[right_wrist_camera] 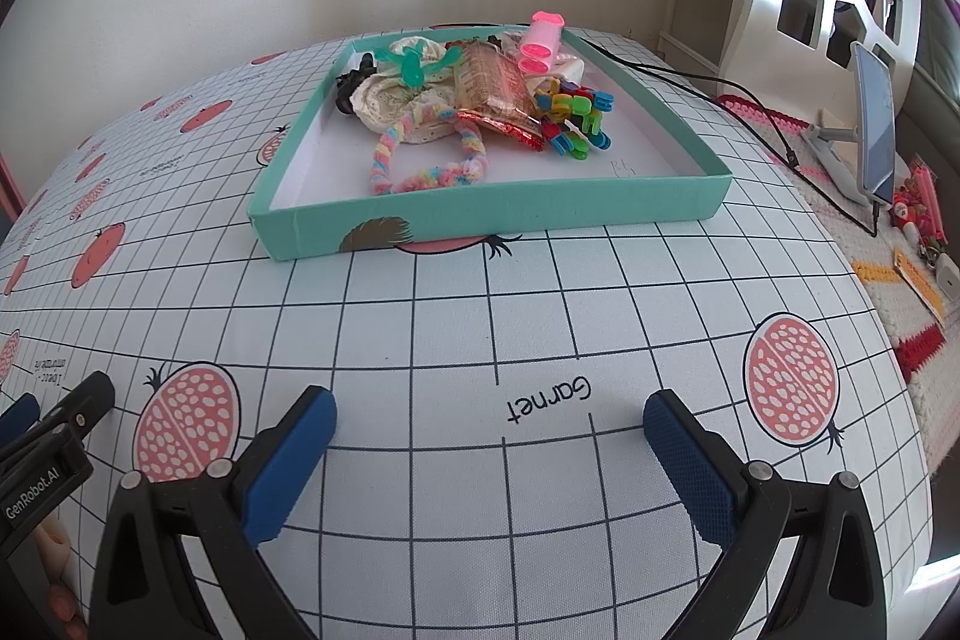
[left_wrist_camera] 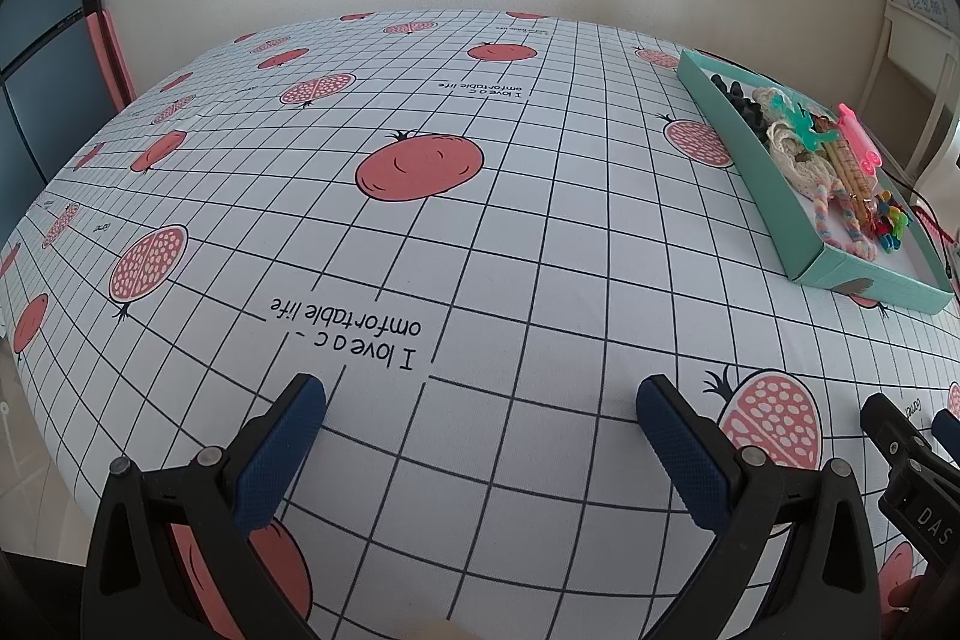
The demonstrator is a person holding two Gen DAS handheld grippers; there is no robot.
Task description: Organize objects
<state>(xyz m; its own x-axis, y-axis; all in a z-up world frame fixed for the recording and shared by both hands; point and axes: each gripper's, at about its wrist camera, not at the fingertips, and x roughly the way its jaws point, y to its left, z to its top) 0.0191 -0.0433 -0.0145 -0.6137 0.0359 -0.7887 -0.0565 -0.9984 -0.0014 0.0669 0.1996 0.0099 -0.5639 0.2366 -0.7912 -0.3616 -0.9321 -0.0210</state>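
Teal card formed the shallow tray (right_wrist_camera: 492, 211) that sat across the upper middle of the right wrist view, resting on a grid-printed tablecloth (right_wrist_camera: 540, 328) with pink pomegranate motifs. Inside it, heaped toward the far side, lay a pastel braided loop (right_wrist_camera: 420, 160), a crinkly snack packet (right_wrist_camera: 495, 97), a cluster of small coloured clips (right_wrist_camera: 576, 115), a pink hair roller (right_wrist_camera: 540, 40), a teal claw clip (right_wrist_camera: 414, 64) over some cream lace fabric (right_wrist_camera: 396, 100), and a black clip (right_wrist_camera: 351, 85) at the far left corner. At the bottom of that frame the right gripper (right_wrist_camera: 489, 430) hovered over the bare cloth near the printed word "Garnet", its blue-padded fingers (right_wrist_camera: 294, 454) spread wide with nothing between them. In the left wrist view the same tray (left_wrist_camera: 864, 280) appeared along the right edge, well apart from the left gripper (left_wrist_camera: 480, 418), whose fingers (left_wrist_camera: 282, 451) were likewise wide apart and empty above the cloth (left_wrist_camera: 540, 232). Along the right edge of the right wrist view a phone (right_wrist_camera: 876, 124) stood propped on a stand, with a black cable (right_wrist_camera: 750, 112) running across the cloth behind the tray.
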